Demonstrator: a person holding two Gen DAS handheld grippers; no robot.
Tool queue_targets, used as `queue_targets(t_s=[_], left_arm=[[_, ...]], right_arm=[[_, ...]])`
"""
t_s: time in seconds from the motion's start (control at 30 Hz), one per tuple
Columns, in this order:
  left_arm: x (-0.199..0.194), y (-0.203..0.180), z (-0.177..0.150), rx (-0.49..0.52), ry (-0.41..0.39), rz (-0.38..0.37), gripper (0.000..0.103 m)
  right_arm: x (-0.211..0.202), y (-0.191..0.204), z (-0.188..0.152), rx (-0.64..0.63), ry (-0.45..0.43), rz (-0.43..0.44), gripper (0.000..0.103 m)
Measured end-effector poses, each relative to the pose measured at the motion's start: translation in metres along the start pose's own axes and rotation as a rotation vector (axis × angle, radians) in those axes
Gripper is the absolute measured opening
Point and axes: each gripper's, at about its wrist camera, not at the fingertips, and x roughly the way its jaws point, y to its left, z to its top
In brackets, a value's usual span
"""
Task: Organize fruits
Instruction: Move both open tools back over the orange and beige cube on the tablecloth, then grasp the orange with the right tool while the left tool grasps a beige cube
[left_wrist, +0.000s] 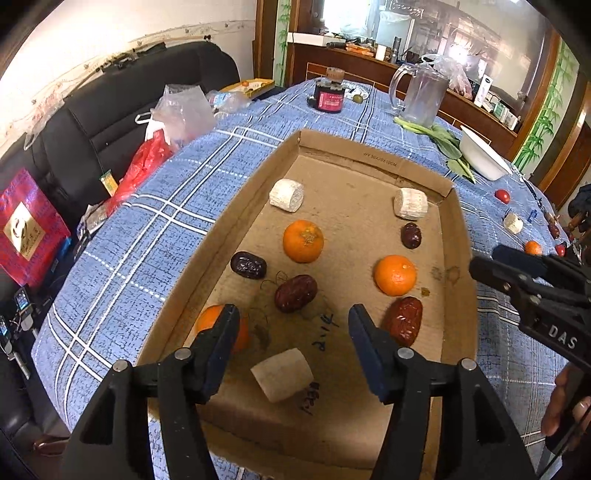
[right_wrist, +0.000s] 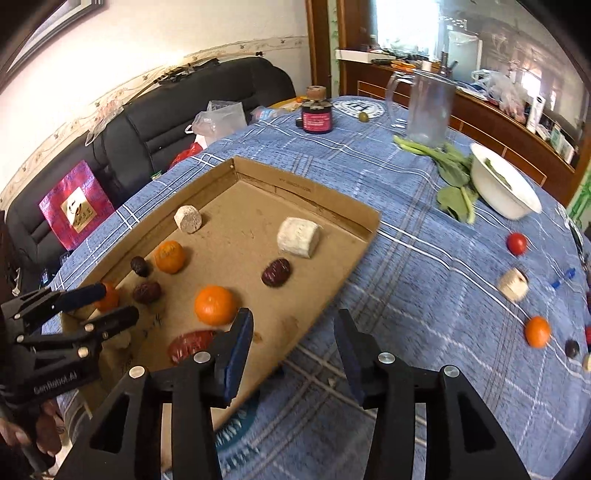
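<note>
1. Left gripper hangs over the near end of the cardboard tray, jaws partly apart, nothing between the pads.
2. Just below it in the left wrist view lies a pale cylinder piece, loose on the tray floor; an orange sits behind the left finger.
3. Right gripper is over the tray's right edge and the blue plaid cloth, jaws partly apart, empty.
4. A red date lies on the tray floor just beside the right gripper's left finger, not pinched.
5. Tray also holds two more oranges, dark dates and two pale cylinders at the far end.
6. Still out on the cloth, right side: a tomato, a pale piece, an orange, a dark date.
</note>
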Motion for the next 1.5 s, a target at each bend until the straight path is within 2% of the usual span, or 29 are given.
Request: queue_targets(t_s=[0.17, 0.27, 0.33, 0.53, 0.6, 0.7, 0.8, 0.93, 1.1, 1.37, 1.4, 1.43, 1.5], left_arm=[[-0.009, -0.014, -0.001, 0.023, -0.022, 0.006, 0.062], [-0.012, -0.027, -0.001, 0.036, -0.027, -0.001, 0.065], [-0.012, -0.036, 0.0, 0.049, -0.031, -0.005, 0.066], [-0.014, -0.075, 0.003, 0.103, -0.037, -0.04, 0.068], [-0.014, -0.09, 0.004, 0.124, -0.04, -0.05, 0.073], [-0.013, -0.114, 0.004, 0.159, -0.033, -0.08, 0.075], [-0.009, -0.133, 0.003, 0.185, -0.015, -0.108, 0.075], [-0.002, -0.156, 0.003, 0.223, 0.003, -0.113, 0.075], [0.007, -0.175, 0.003, 0.259, 0.021, -0.106, 0.075], [0.025, -0.194, 0.014, 0.289, 0.044, -0.079, 0.075], [0.027, -0.198, 0.017, 0.293, 0.043, -0.075, 0.075], [0.03, -0.203, 0.02, 0.296, 0.042, -0.073, 0.075], [0.037, -0.215, 0.029, 0.303, 0.044, -0.079, 0.075]], right_arm=[[-0.02, -0.021, -0.02, 0.055, -0.01, -0.014, 0.05], [-0.034, -0.038, -0.033, 0.095, -0.019, -0.036, 0.051], [-0.041, -0.049, -0.041, 0.124, -0.024, -0.045, 0.054], [-0.063, -0.091, -0.066, 0.217, -0.036, -0.095, 0.056], [-0.07, -0.107, -0.075, 0.245, -0.038, -0.116, 0.057], [-0.077, -0.134, -0.086, 0.296, -0.041, -0.149, 0.064], [-0.085, -0.165, -0.094, 0.351, -0.051, -0.173, 0.065], [-0.088, -0.2, -0.091, 0.36, -0.065, -0.232, 0.065], [-0.065, -0.233, -0.071, 0.35, -0.052, -0.206, 0.065], [-0.013, -0.244, -0.044, 0.291, -0.016, -0.155, 0.065], [-0.008, -0.246, -0.044, 0.287, -0.007, -0.147, 0.06], [-0.004, -0.247, -0.043, 0.281, -0.001, -0.138, 0.041], [-0.001, -0.248, -0.042, 0.252, -0.005, -0.149, 0.038]])
